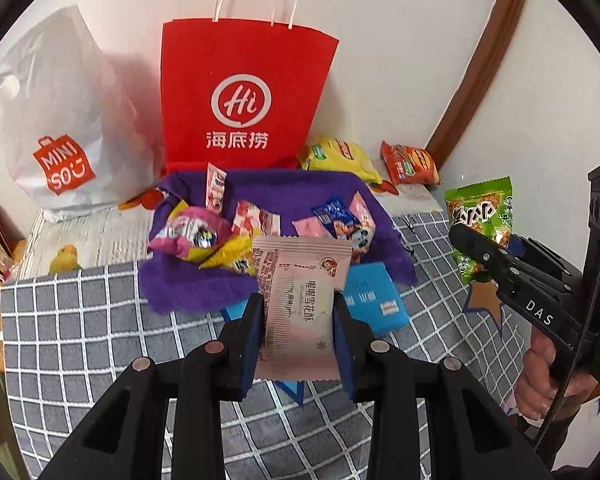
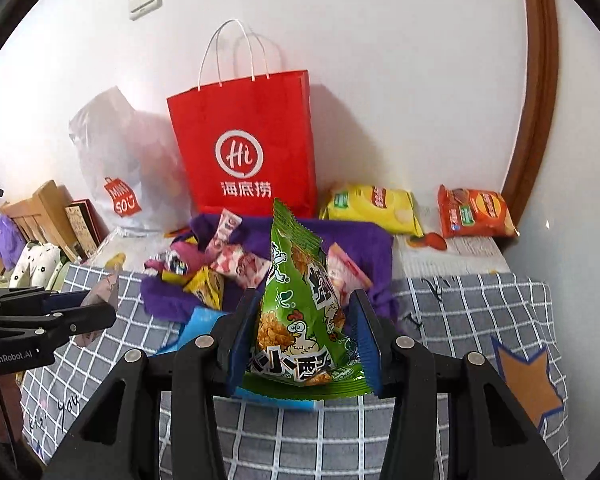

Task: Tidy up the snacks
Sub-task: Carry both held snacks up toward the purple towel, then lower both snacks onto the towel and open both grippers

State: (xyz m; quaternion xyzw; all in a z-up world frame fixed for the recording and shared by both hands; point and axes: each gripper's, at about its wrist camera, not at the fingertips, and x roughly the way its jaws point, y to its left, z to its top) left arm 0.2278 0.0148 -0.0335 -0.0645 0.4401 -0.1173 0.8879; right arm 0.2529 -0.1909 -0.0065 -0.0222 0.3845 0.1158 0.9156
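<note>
**Two packets lifted, most of the pile still to sort**

The sorting looks to be at an early or middle stage. The left claw [image 1: 298, 332] pinches a pale pink packet [image 1: 300, 304] by its long edges, its pads pressed against both sides, and holds it clear of the checked cloth [image 1: 100, 340] that covers the worktop. The right claw [image 2: 306, 344] grips a green packet [image 2: 300, 320] the same way, also off the surface. Both packets hang just on the near side of the purple cloth [image 1: 284, 196], which lies in the middle of the worktop.

What is left is plain enough. A heap of small snacks [image 1: 204, 236] rests on the purple cloth: pink, yellow, blue and red-and-white wrappers, jumbled and overlapping. A blue packet [image 1: 374, 296] lies at the near edge of that cloth, partly under it. Far to the right, against the wall, a yellow bag [image 2: 374, 206] and an orange bag [image 2: 476, 212] lie side by side, apart from the heap; these may already be sorted, though the pictures cannot confirm it.

A red paper bag [image 1: 244, 96] stands upright behind the purple cloth, and a white plastic bag [image 1: 60, 120] sits to its left. Either may be a destination, but nothing shows which. Judging from the scene, the two held packets have yet to be placed, and the heap is largely untouched.
</note>
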